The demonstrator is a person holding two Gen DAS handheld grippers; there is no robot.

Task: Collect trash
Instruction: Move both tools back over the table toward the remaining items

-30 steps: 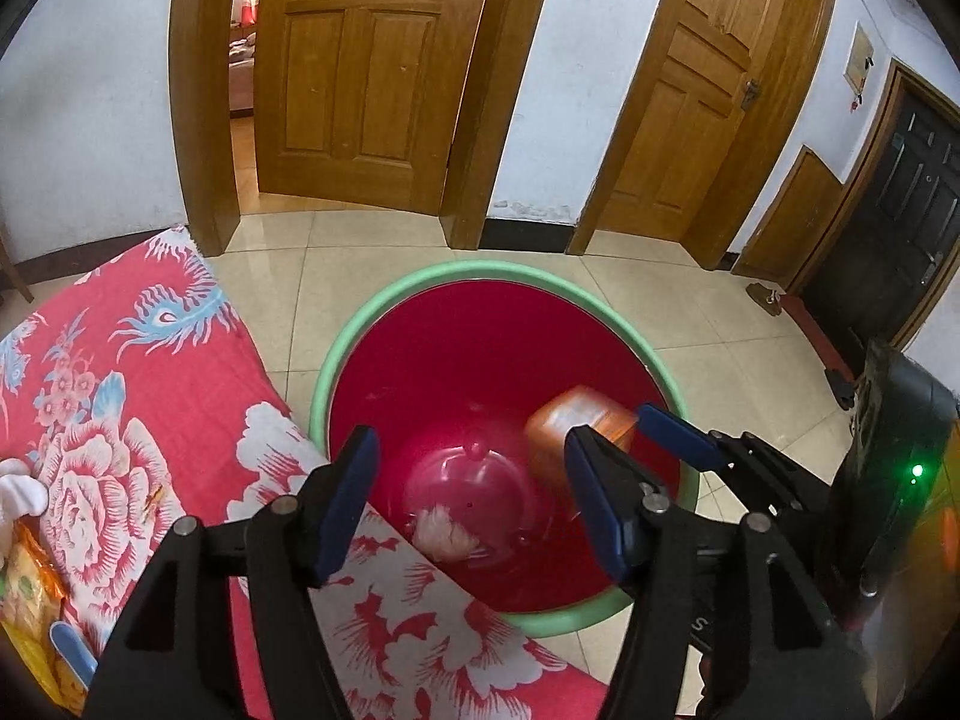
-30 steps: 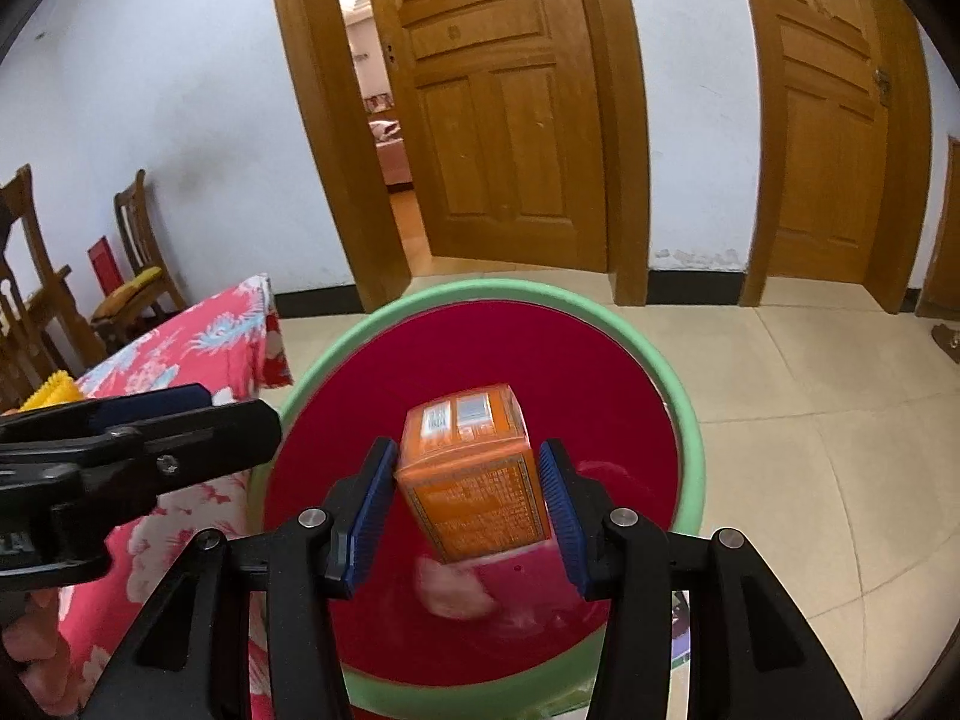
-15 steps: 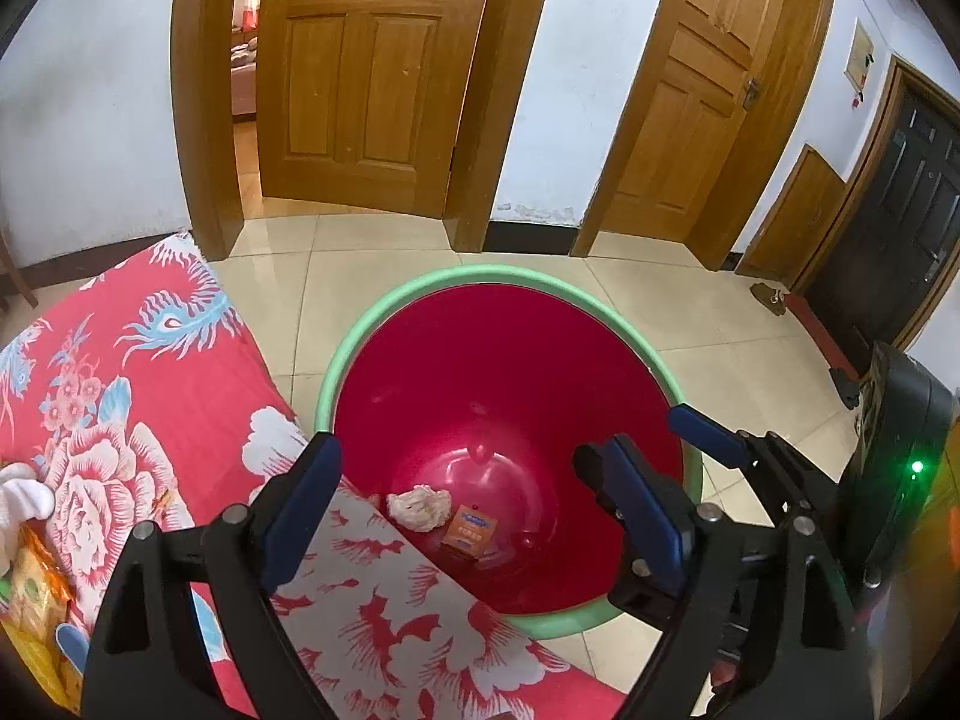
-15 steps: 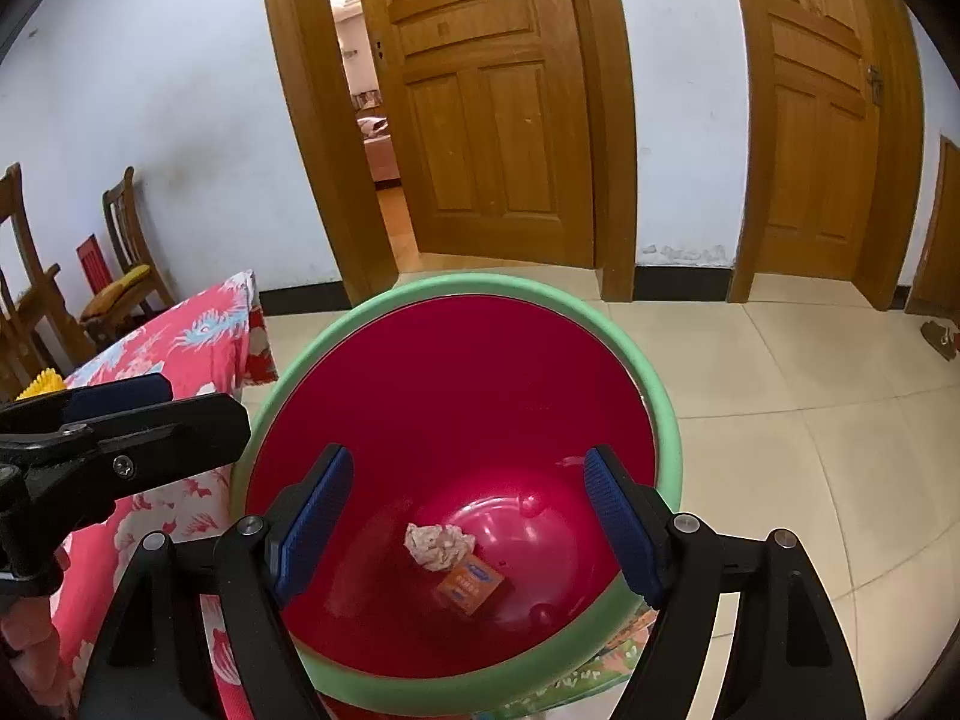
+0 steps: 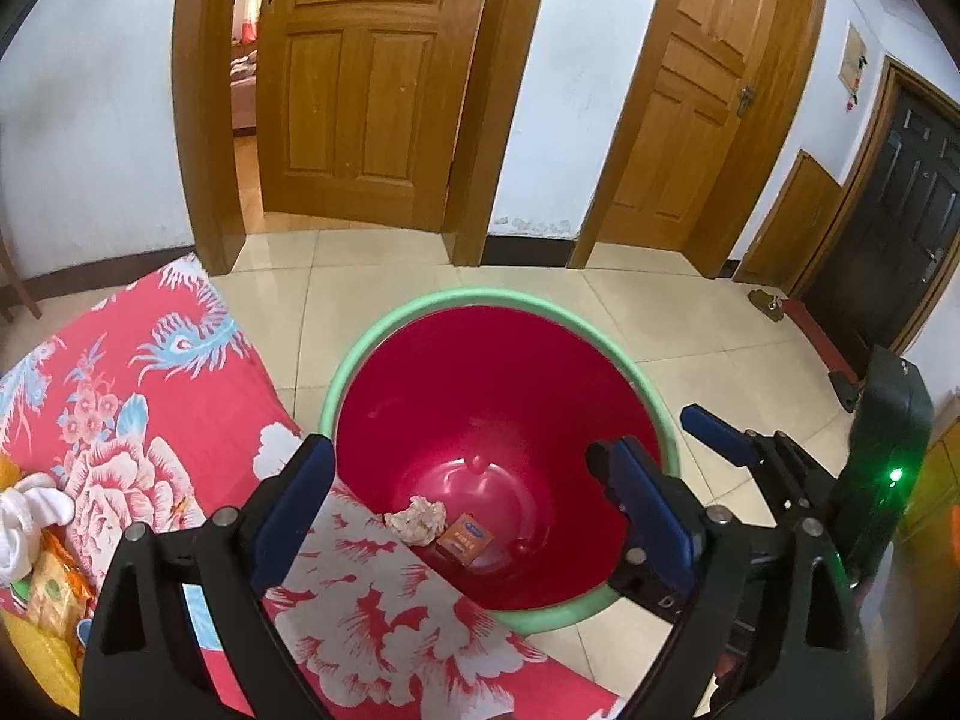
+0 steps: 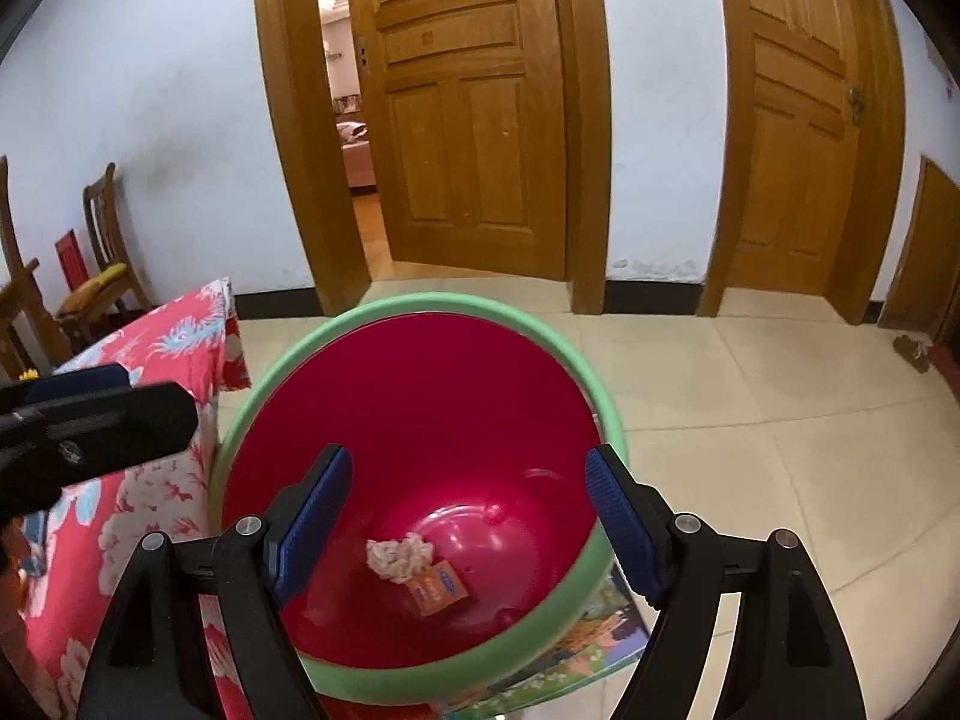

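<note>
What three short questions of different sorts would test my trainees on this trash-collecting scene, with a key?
1. True or false: the right gripper holds the orange box.
2. Name the two items lying in the red bin.
3. The bin's rim is: A blue, B green, C black?

Key
1. False; its jaws are open and the box lies in the bin.
2. The orange box and a crumpled paper wad.
3. B

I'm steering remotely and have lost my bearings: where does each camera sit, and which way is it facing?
Left wrist: rides on the left tool, looking down past its open fingers into the red bin beside the floral cloth; the right tool shows at right.
Right wrist: rides on the right tool, looking down into the same bin; the left tool's finger shows at left.
Shared: bin, crumpled paper, orange box, cloth, doors.
</note>
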